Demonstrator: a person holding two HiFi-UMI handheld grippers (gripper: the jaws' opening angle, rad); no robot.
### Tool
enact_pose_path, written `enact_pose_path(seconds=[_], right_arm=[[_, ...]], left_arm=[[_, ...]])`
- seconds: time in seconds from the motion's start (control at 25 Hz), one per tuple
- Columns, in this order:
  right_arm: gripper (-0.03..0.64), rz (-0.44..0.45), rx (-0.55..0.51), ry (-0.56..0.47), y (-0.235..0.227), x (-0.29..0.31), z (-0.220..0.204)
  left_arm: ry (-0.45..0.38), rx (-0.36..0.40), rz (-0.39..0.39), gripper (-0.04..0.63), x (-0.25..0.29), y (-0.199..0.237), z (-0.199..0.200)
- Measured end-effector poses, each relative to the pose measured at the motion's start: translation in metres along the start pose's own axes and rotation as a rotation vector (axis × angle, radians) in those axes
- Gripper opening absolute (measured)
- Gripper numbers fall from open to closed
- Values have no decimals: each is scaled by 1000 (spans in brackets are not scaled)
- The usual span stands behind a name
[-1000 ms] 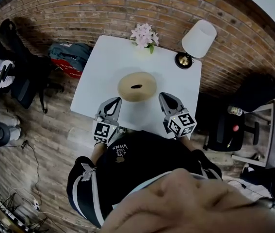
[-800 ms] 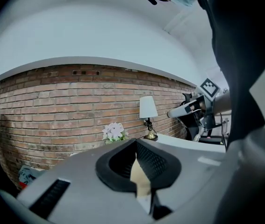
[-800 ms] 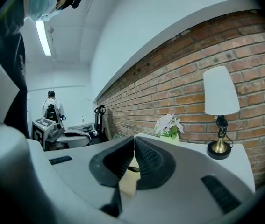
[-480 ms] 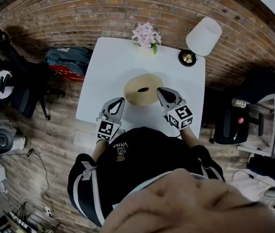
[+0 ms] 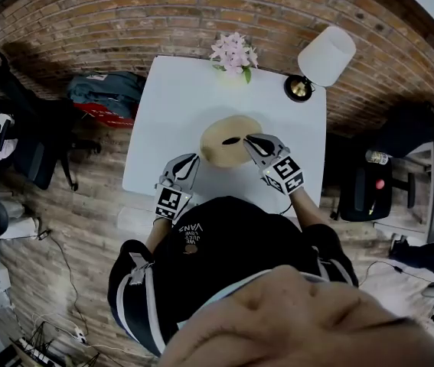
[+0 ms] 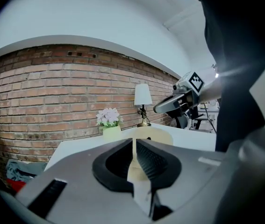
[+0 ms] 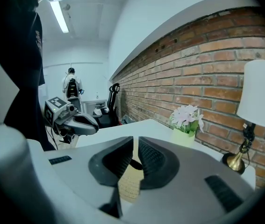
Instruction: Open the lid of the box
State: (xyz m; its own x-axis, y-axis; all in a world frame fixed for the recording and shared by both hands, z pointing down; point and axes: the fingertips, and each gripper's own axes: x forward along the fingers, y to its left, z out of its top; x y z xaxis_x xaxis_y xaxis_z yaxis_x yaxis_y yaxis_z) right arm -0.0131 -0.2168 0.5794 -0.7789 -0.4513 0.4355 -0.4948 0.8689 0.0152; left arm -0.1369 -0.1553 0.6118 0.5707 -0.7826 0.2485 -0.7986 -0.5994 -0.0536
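A round tan woven box (image 5: pixel 224 145) sits mid-table with its lid on; the lid has a small dark knob (image 5: pixel 232 140). My right gripper (image 5: pixel 250 140) is shut and empty, its tips over the lid's right side close to the knob. In the right gripper view the woven lid (image 7: pixel 128 183) and the knob (image 7: pixel 134 164) show just beyond the closed right gripper (image 7: pixel 135 142). My left gripper (image 5: pixel 193 158) is shut and empty, short of the box's left edge. In the left gripper view the box (image 6: pixel 155 135) lies ahead of the left gripper (image 6: pixel 134 143).
The white table (image 5: pixel 171 121) carries a vase of pink flowers (image 5: pixel 233 53) at its far edge and a lamp (image 5: pixel 324 56) with a brass foot (image 5: pixel 299 88) at the far right corner. Brick wall behind. A bag (image 5: pixel 106 90) lies on the floor at left.
Both grippers have moved forward and down toward the box. The right one went from the table's near edge to over the lid; the left one came closer to the box's left side.
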Motion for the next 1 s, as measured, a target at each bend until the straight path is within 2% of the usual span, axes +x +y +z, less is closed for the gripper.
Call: enact_pose_path(seconds=[0.2, 0.24, 0.28, 0.32, 0.4, 0.48, 0.56, 0.68, 1.0], right_arm=[[14, 45, -55, 59, 7, 14, -8], [43, 56, -66, 72, 10, 17, -11], [116, 65, -78, 90, 12, 20, -15], [148, 71, -94, 111, 14, 23, -18], [160, 83, -128, 149, 18, 27, -25], [179, 101, -150, 178, 22, 29, -30], [228, 140, -180, 217, 29, 31, -36], [269, 205, -267, 295, 40, 34, -47], [330, 306, -379, 418, 48, 43, -54]], left_arm=[[13, -12, -38, 13, 4, -2, -14], [16, -13, -47, 14, 5, -3, -17], [17, -14, -56, 19, 6, -3, -20], [21, -15, -66, 32, 7, -4, -22], [38, -18, -90, 55, 8, -6, -28], [44, -24, -110, 82, 11, -7, -31], [45, -30, -127, 121, 13, -7, -33], [60, -30, -160, 188, 16, -9, -39], [100, -18, -242, 332, 25, -11, -57]])
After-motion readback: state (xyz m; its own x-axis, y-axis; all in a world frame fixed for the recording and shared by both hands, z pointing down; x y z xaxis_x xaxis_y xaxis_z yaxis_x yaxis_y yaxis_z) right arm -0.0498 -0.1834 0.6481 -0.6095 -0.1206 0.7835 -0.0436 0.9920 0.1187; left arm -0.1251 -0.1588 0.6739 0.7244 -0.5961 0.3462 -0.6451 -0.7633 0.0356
